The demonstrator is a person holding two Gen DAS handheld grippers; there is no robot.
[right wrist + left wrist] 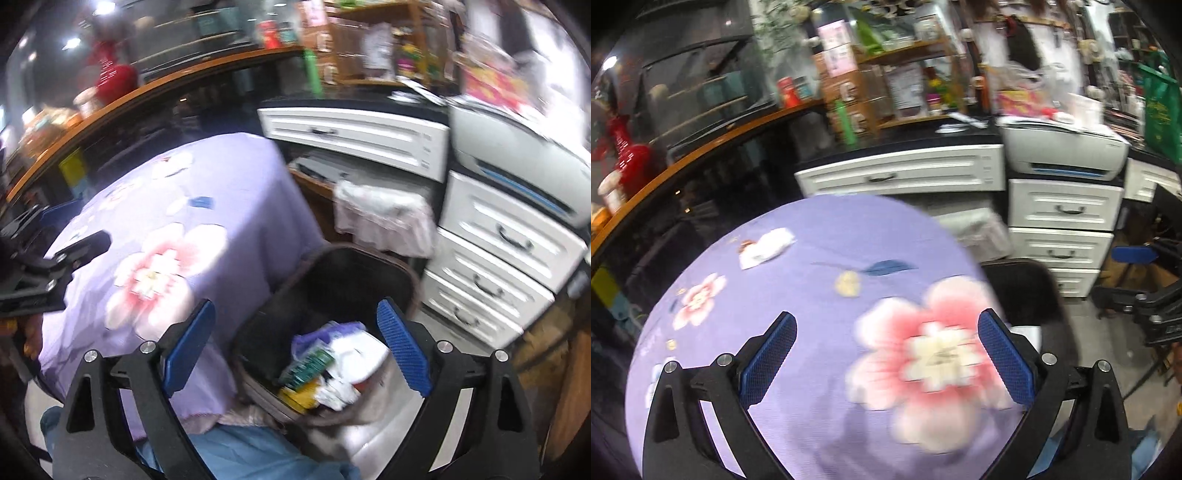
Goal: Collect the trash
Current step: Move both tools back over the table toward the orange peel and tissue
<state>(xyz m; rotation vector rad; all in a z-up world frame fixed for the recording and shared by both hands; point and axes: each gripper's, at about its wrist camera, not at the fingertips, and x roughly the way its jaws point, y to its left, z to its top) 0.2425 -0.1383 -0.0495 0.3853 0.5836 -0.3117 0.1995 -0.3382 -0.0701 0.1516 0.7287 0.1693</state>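
Note:
A crumpled white wrapper [766,246] lies on the far left of the round table with the purple floral cloth [812,406]. My left gripper [886,328] is open and empty, hovering over the cloth well short of the wrapper. My right gripper [295,317] is open and empty above the dark trash bin [402,275] beside the table. Several pieces of trash [332,365], white, purple, green and yellow, lie in the bin. The wrapper also shows small in the right wrist view [173,164], and the left gripper [79,242] at that view's left edge.
White drawer cabinets [1060,210] and a printer [1067,147] stand behind the bin. A curved wooden counter [683,158] with bottles runs behind the table. A white bag [384,218] hangs by the cabinets. The right gripper's body shows at the left wrist view's right edge [1152,299].

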